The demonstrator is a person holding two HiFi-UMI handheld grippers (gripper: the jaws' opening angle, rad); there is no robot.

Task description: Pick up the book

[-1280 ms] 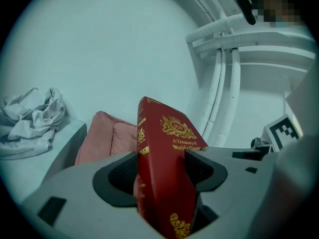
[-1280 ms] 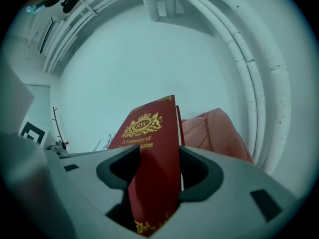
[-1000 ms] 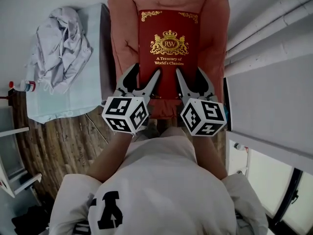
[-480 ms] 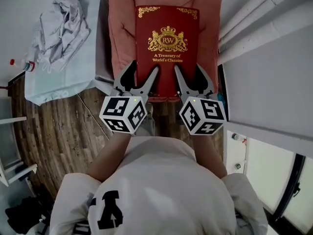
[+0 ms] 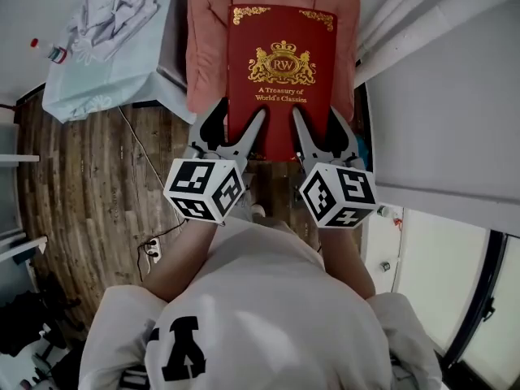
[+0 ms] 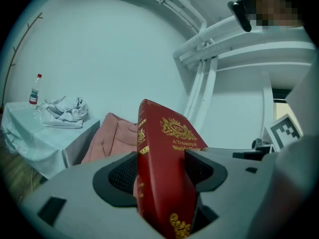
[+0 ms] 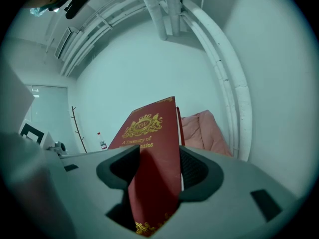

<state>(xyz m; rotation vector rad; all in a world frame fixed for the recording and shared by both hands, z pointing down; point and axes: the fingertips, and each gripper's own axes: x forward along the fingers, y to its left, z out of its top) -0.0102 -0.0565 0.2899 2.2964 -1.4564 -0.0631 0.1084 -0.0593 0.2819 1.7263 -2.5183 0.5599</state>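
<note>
Both jaws are clamped on the book (image 5: pixel 281 80). The left gripper (image 5: pixel 236 127) has the near corner on the spine side, and the right gripper (image 5: pixel 317 128) has the near corner on the page-edge side. Each gripper view shows the red cover pinched flat between its pads, with no gap on either side.

The book is in the air. It runs from between the jaws out ahead of them, front cover up, and the pink cushion (image 5: pixel 207 55) lies beyond and below the far end. From the gripper views it looks clear of the cushion.

Risks as I see them:
- The grip is at the near edge only, so most of the book overhangs ahead of the jaws. That leverage could droop the far end or pivot the book in the pads.
- The cover looks glossy, so a jerk could make it slip.
- If the two grippers drift apart or tilt unevenly, the boards and spine get twisted.
- If the right pinch eases, the page side may fan open.
</note>
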